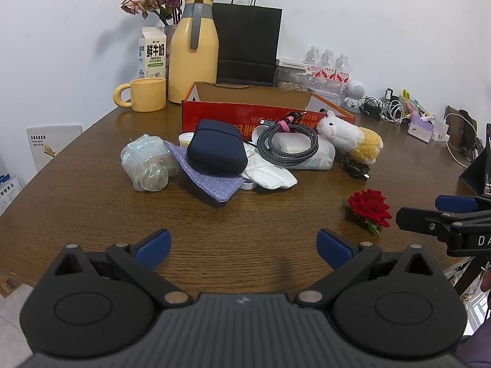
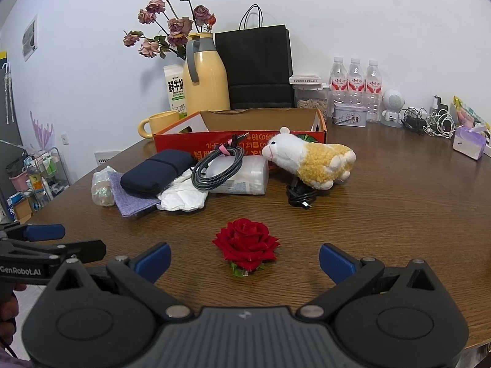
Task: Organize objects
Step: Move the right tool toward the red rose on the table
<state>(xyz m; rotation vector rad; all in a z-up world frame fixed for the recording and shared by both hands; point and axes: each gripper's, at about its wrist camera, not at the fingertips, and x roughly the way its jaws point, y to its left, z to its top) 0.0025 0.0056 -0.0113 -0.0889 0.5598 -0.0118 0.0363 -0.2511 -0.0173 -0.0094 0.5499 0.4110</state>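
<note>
a loose heap sits mid-tabletop just in front of the open red cardboard box, probably dumped there for sorting into it: a navy zip case on a lilac knitted cloth, a grey braided cable coil, a white-and-yellow plush sheep. a red fabric rose lies apart, nearest the right hand-held gripper. it and the left hand-held gripper gape wide, holding and touching nothing.

round brown wood-grain table: semi-gloss finish. red open cardboard box: matt brown interior. white-and-yellow plush sheep: fuzzy cloth. grey coiled cable: braided sheath. dark blue oval case: matt fabric.
</note>
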